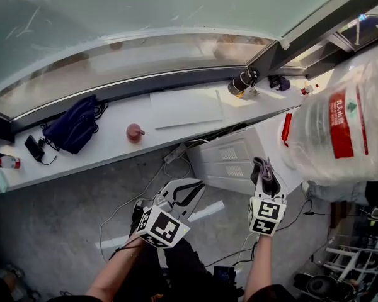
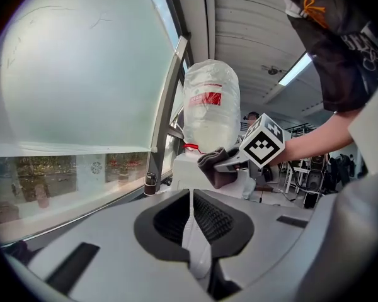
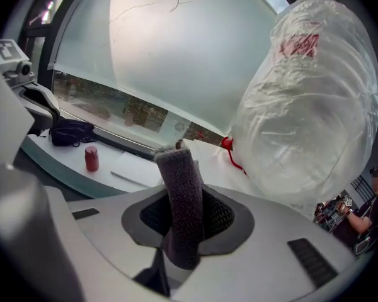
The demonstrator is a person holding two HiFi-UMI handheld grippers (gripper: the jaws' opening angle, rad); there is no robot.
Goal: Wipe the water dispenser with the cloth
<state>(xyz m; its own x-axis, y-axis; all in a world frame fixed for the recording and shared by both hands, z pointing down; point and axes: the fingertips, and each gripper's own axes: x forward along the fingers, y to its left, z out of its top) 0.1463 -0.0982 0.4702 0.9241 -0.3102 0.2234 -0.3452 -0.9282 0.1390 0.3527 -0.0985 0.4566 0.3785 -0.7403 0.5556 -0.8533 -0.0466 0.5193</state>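
Head view: dispenser bottle (image 1: 365,61), label (image 1: 341,123) illegible.

Grey left hand-held gripper (image 1: 184,186), chequered cube (image 1: 162,227)

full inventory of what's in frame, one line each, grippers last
water jug: 1, clear with red label, on top of the dispenser, right
water dispenser: 1, white, below the window ledge
cloth: 1, dark grey, between the right jaws
bag: 1, navy, on the ledge, left
small container: 1, red, on the ledge, centre
flat sheet: 1, white, on the ledge, right of the container
cylinder: 1, black, ledge corner
left hand-held gripper: 1, grey, jaws together, empty
right hand-held gripper: 1, grey, closed on the cloth
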